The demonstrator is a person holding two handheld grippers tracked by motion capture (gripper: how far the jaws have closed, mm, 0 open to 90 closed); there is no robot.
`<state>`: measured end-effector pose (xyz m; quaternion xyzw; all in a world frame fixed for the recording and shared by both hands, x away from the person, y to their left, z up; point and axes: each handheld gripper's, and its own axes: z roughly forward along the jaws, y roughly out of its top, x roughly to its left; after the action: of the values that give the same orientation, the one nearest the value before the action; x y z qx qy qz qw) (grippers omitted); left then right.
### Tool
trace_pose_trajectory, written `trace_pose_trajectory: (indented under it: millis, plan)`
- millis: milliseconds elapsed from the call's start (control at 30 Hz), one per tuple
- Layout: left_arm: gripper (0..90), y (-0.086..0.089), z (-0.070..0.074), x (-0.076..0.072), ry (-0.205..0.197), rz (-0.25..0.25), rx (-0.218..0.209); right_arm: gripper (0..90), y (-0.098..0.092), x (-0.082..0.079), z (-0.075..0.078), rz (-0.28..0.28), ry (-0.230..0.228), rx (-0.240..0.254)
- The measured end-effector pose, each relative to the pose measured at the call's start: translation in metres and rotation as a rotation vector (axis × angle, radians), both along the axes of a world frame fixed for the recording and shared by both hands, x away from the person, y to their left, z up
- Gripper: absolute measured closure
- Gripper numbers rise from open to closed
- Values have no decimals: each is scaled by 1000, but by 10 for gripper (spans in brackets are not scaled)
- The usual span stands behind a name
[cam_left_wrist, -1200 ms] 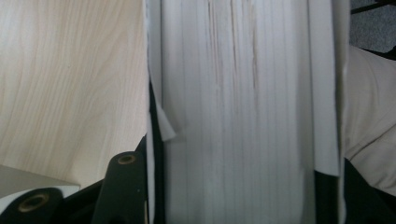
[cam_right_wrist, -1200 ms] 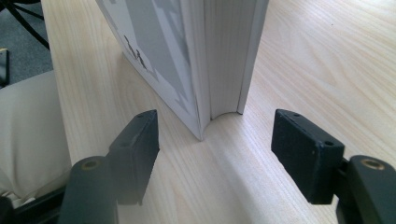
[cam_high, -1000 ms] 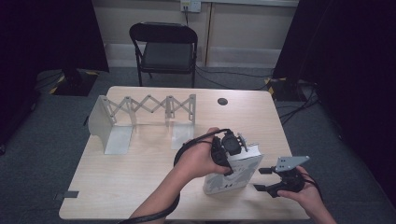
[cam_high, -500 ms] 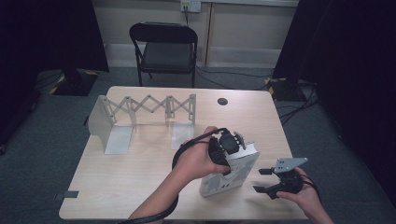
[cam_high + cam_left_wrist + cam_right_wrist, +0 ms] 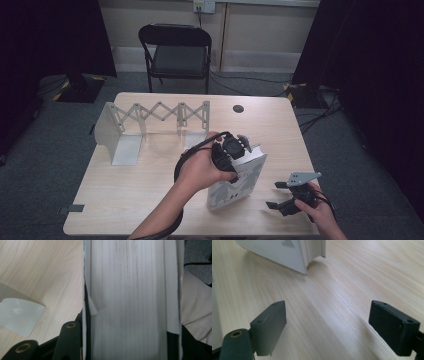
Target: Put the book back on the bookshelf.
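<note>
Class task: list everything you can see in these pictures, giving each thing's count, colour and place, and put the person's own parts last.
book: 1, white-grey, tilted on table, front middle
expanding book rack: 1, pale grey, table's rear left
round cap: 1, dark, table's rear right
table: 1, light wood, centre
folding chair: 1, black, behind table
left gripper: 1, black, shut on book
right gripper: 1, black, jaws just been opening, nothing between them, front right

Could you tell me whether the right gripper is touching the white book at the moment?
Apart. In the high view bare table lies between the right gripper and the white book; the right gripper view shows open jaws holding nothing, the book farther off.
</note>
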<state>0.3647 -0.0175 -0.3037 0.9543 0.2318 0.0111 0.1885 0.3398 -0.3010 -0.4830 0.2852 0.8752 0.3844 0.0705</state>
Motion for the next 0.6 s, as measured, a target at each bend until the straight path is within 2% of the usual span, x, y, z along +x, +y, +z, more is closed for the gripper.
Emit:
trace_pose_trajectory:
  millis: [133,367,500,600]
  plan:
    - [530,5,2,1,-2,23,-1,142,2,-1,-7,-13,-27,-49]
    - [529,12,4,4,1,48,5,142,3,-1,-11,-13,-34,-45]
    - [530,16,6,4,5,61,14,134,3,-4,-14,-12,-74,-52]
    - [530,19,6,4,8,70,13,136,2,-5,-16,-21,-89,-30]
